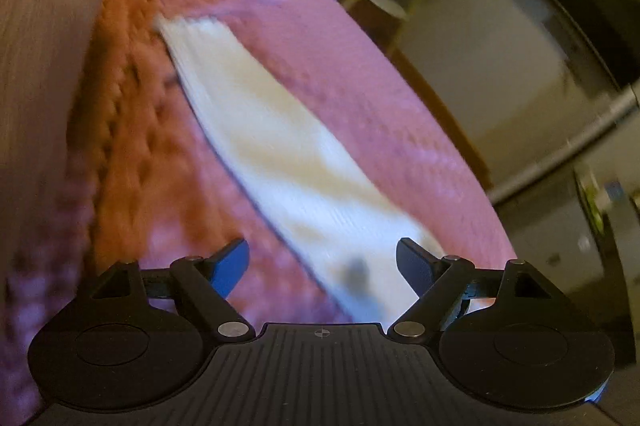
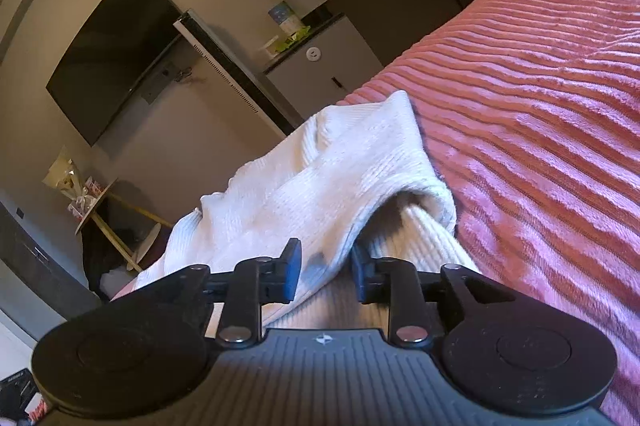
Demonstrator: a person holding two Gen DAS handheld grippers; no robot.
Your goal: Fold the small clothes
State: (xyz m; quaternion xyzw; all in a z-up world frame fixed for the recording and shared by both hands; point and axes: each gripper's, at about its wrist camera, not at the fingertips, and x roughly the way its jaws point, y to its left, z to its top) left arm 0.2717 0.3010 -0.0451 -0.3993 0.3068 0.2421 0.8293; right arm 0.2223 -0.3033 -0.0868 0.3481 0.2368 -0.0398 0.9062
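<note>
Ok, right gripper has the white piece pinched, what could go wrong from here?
The right gripper pinches only a bunched fold of the white garment, so it may slip free or fold crooked. The left gripper is open and holds nothing, so the garment's far end could drag across the pink blanket.

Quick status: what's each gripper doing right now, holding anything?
Left gripper: open, holding nothing, above the white garment.
Right gripper: shut on the white garment, lifting a fold.
</note>
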